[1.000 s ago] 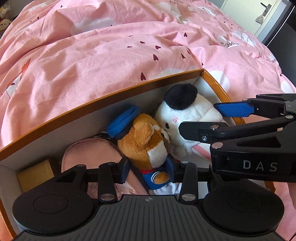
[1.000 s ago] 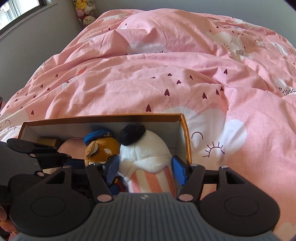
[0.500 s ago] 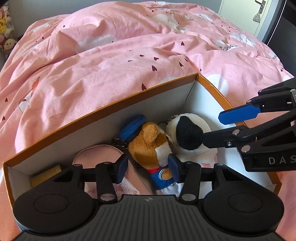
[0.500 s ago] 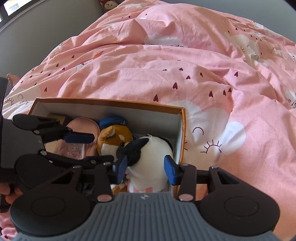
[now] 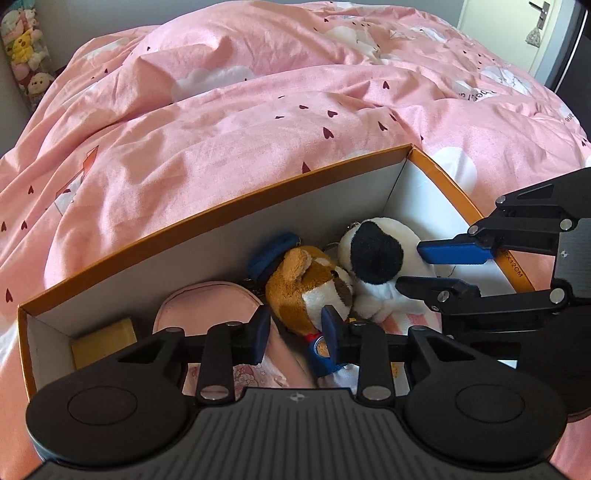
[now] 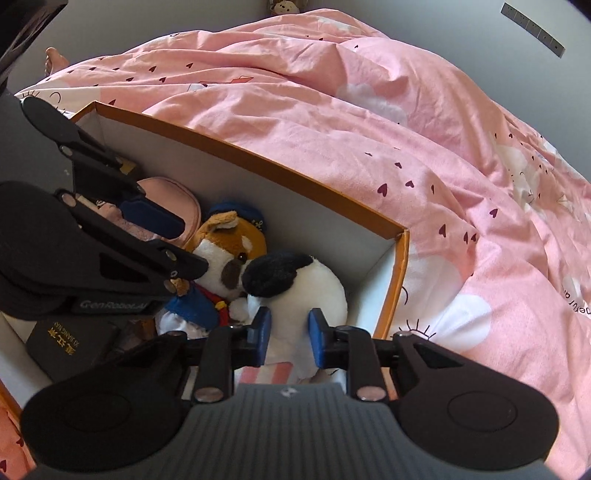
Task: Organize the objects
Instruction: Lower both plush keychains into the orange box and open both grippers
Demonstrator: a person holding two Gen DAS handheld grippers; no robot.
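Note:
An orange-rimmed cardboard box (image 5: 221, 206) lies on the bed; its far wall shows in the right wrist view (image 6: 295, 166). Inside are a brown dog plush in a blue cap (image 5: 306, 284) (image 6: 229, 251), a white plush with a black ear (image 5: 380, 269) (image 6: 306, 288), a pink pouch (image 5: 207, 306) (image 6: 166, 195) and a yellow block (image 5: 105, 338). My left gripper (image 5: 295, 328) hangs open over the dog plush. My right gripper (image 6: 288, 334) is partly open around the white plush's lower body, its pads (image 6: 260, 332) apart from it.
A pink heart-print duvet (image 5: 258, 110) covers the bed around the box. A black book with gold lettering (image 6: 70, 345) lies in the box's near corner. A door (image 5: 535, 29) stands at the far right, and plush toys (image 5: 26, 59) at the far left.
Both grippers have drawn back and up from the box. The white plush, held upright a second ago, now lies in the box beside the dog plush, and both grippers' jaws stand narrower.

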